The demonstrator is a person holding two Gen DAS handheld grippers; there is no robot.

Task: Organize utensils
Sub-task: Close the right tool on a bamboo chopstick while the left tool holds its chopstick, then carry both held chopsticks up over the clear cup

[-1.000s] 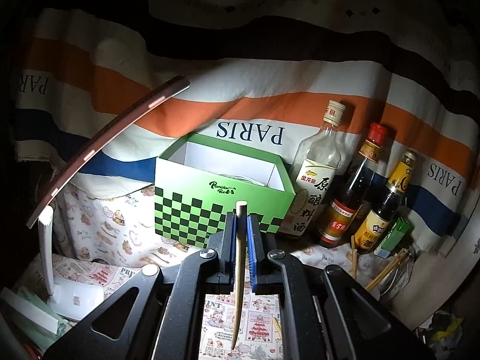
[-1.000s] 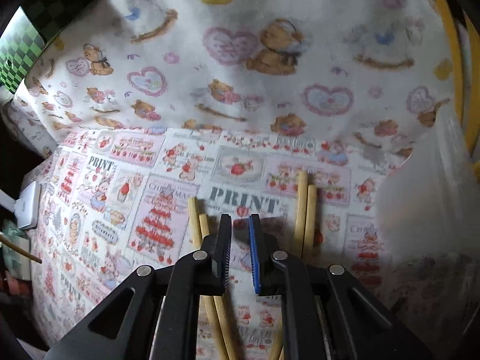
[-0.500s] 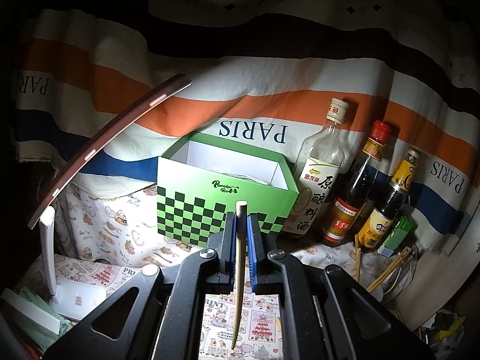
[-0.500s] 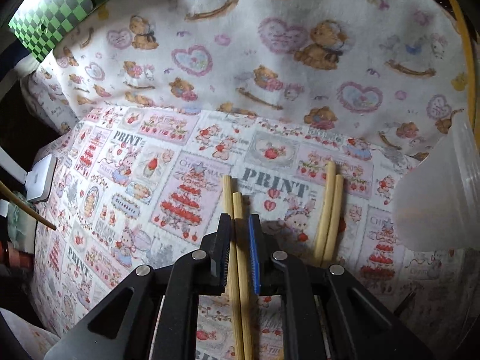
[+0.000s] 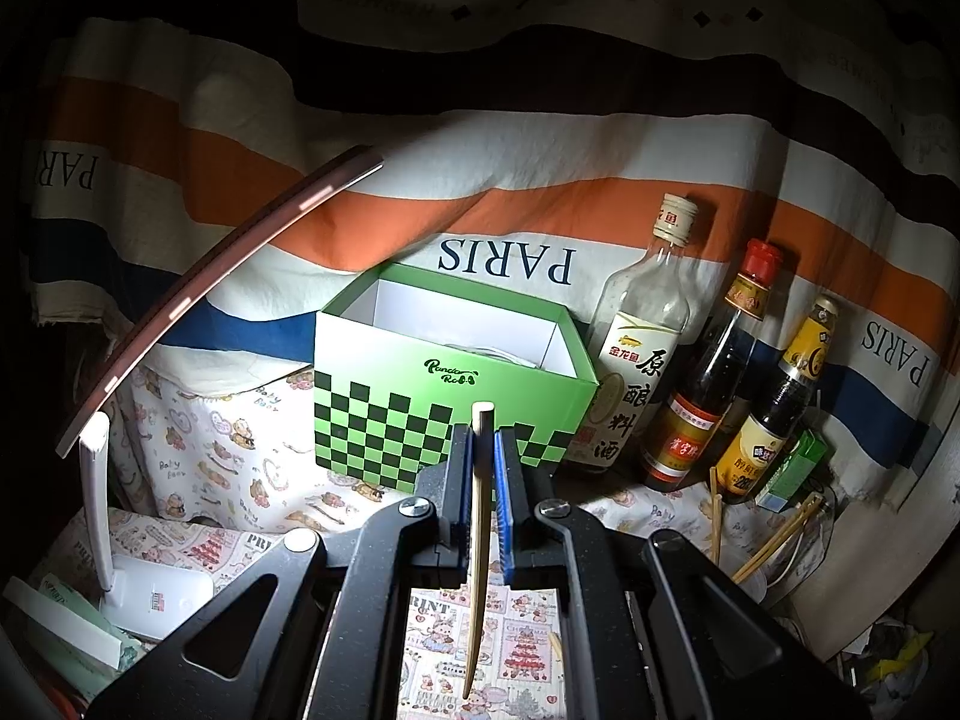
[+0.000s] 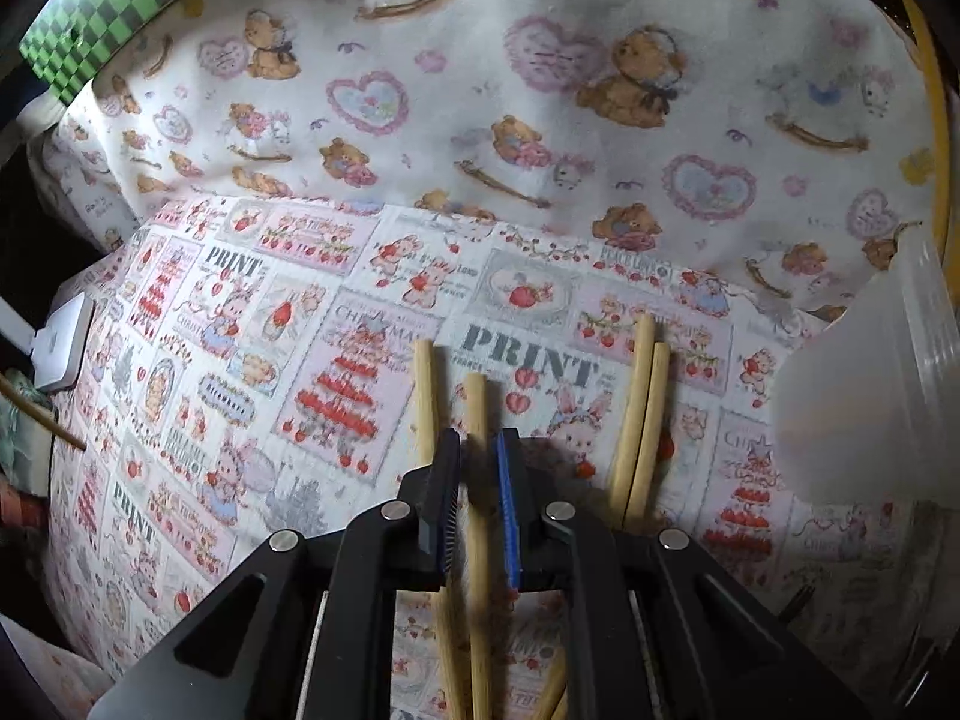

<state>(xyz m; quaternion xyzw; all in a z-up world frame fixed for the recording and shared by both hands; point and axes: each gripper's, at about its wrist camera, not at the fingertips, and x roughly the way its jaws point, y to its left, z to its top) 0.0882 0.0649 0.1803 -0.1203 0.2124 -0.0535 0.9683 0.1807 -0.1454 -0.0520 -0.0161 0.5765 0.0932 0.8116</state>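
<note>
Left gripper [image 5: 482, 450]: jaws clamped on one pale wooden chopstick [image 5: 478, 546], held upright, its blunt end at 12 o'clock before one green checkered cardboard box [image 5: 420, 402]; three glass condiment bottles [image 5: 708, 384] at 2 o'clock of the box. Right gripper [image 6: 478, 456]: jaws narrowly apart, straddling one bamboo chopstick [image 6: 476, 414] on the printed cloth [image 6: 240, 360]; whether pressing, cannot tell; one more touching at 9 o'clock [image 6: 425, 396], a pair [image 6: 642, 414] at 3 o'clock.

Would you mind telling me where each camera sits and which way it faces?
Left wrist: on the left gripper, facing nearly level at the green box and bottles; its jaws clamp a chopstick.
Right wrist: on the right gripper, looking steeply down at chopsticks on the printed cloth; one lies between its jaws.
Shared: green box, printed cloth.
</note>
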